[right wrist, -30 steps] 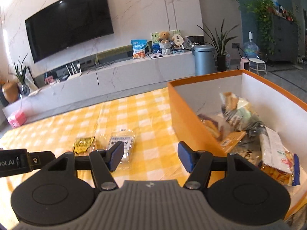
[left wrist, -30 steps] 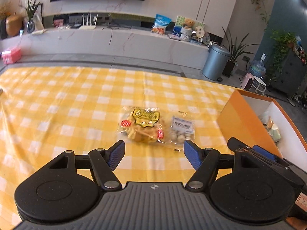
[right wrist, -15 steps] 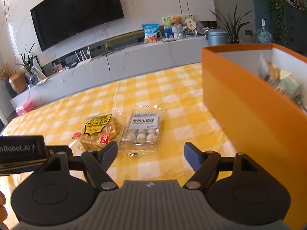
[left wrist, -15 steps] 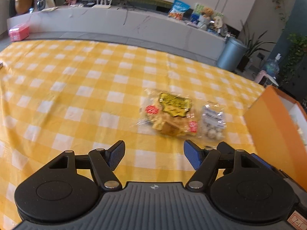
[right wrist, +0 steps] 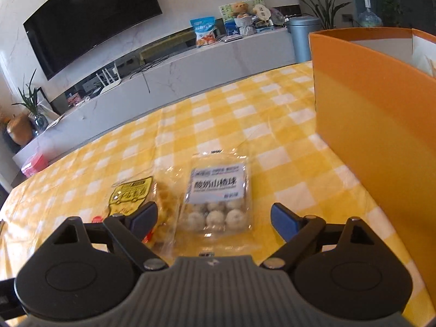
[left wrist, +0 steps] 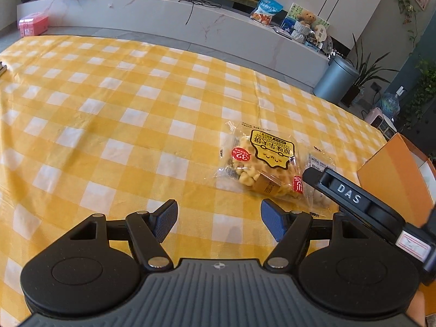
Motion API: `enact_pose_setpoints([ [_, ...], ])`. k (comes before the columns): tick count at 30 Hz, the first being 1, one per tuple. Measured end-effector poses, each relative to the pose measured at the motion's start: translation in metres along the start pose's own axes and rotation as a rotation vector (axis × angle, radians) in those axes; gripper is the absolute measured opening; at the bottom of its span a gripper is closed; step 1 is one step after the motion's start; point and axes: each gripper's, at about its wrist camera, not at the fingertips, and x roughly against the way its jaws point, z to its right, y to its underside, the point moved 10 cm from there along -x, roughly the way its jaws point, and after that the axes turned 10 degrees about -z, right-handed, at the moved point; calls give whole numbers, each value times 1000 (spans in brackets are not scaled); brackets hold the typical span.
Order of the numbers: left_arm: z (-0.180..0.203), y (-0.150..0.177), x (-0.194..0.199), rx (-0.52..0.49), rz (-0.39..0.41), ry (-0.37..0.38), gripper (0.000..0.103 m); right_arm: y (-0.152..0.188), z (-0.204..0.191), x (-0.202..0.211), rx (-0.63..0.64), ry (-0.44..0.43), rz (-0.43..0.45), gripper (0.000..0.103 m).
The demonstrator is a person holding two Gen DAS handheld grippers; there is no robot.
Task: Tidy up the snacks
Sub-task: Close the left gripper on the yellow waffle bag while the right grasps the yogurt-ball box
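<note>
Cloth (left wrist: 122,114) left of waffle pkt (left wrist: 261,163) free; orange box (right wrist: 376,103) walls right.

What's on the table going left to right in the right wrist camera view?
Waffle snack pack → clear pack of white balls → orange box.

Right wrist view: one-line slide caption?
Right gripper, jaws opening, lines up on the white-ball snack pack beside the waffle pack, orange box alongside.
</note>
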Motion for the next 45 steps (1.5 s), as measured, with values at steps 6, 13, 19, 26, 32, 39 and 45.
enact_pose_setpoints([
  [6,3,2,-8,-9,-19,-3,82,-10,1,-12,33,52,13,86],
  [13,2,3,-8,-8,-24,-13,82,-7,-2,-16,110,147,26,84],
  [19,2,2,-4,-4,-20,-16,82,-2,-4,-14,198,209,17,60],
  [26,12,0,6,-33,6,-25,82,7,5,-3,192,212,-12,60],
  [32,32,2,12,-120,1,18,85,12,8,1,209,214,-44,60],
  [39,47,-22,3,-164,0,-40,88,12,8,1,213,212,-54,60],
  [45,55,-49,-22,-190,-39,-80,88,11,9,0,210,208,-44,61],
])
